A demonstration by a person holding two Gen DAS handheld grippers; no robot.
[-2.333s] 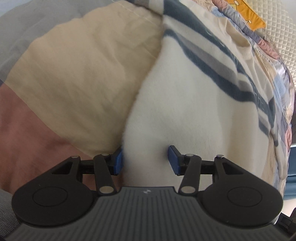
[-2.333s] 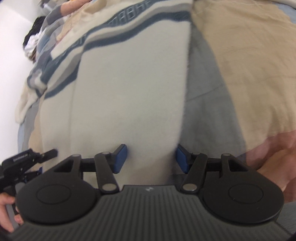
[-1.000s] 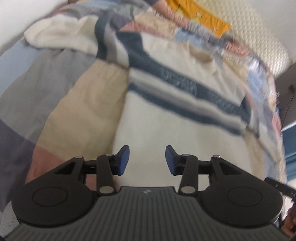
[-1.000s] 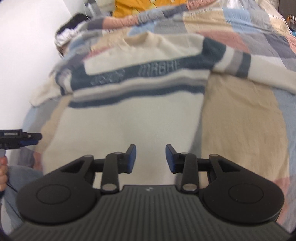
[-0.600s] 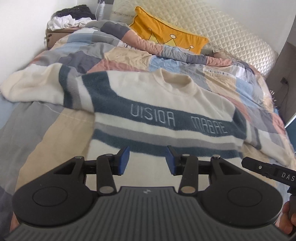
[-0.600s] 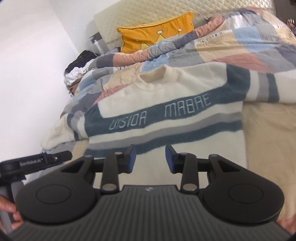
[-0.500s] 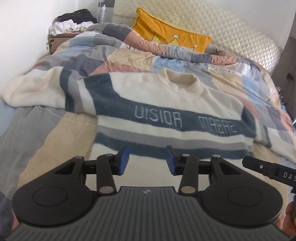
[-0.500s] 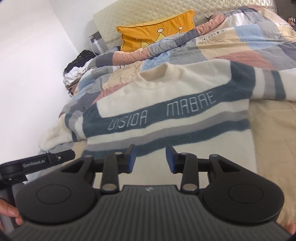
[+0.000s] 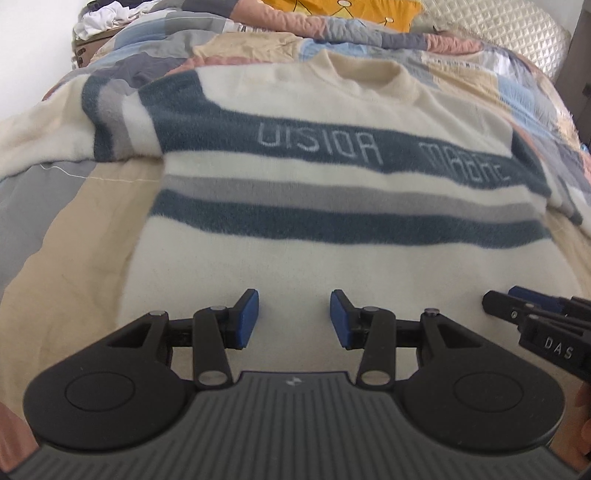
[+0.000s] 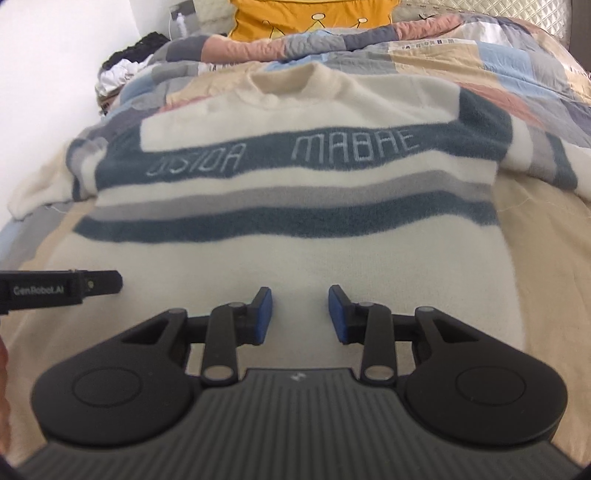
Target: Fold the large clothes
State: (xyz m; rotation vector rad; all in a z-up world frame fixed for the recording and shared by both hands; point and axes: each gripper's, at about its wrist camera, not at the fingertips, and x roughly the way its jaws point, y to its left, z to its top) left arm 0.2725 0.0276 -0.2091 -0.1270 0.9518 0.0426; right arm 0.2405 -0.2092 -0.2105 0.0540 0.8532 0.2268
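Note:
A cream sweater point(image 9: 332, 258) with dark blue and grey stripes and pale lettering lies flat, front up, on the patchwork quilt point(image 9: 85, 229). Its collar points toward the pillows and both sleeves are spread out sideways. My left gripper point(image 9: 294, 317) hovers over the plain lower body of the sweater, open, with nothing between its blue pads. My right gripper point(image 10: 300, 314) hovers over the same lower part of the sweater point(image 10: 295, 254), also open and empty. Each gripper shows at the edge of the other's view: the right gripper point(image 9: 535, 317) and the left gripper point(image 10: 74, 286).
A yellow pillow point(image 10: 314, 16) and a quilted headboard point(image 9: 498, 22) are at the far end of the bed. A pile of dark and white clothes point(image 10: 125, 62) sits at the back left by the white wall point(image 10: 55, 74). The quilt point(image 10: 546, 229) extends on both sides of the sweater.
Both grippers have dropped closer to the sweater and moved forward over its lower body, so it fills more of each view. Their jaws have stayed apart and empty.

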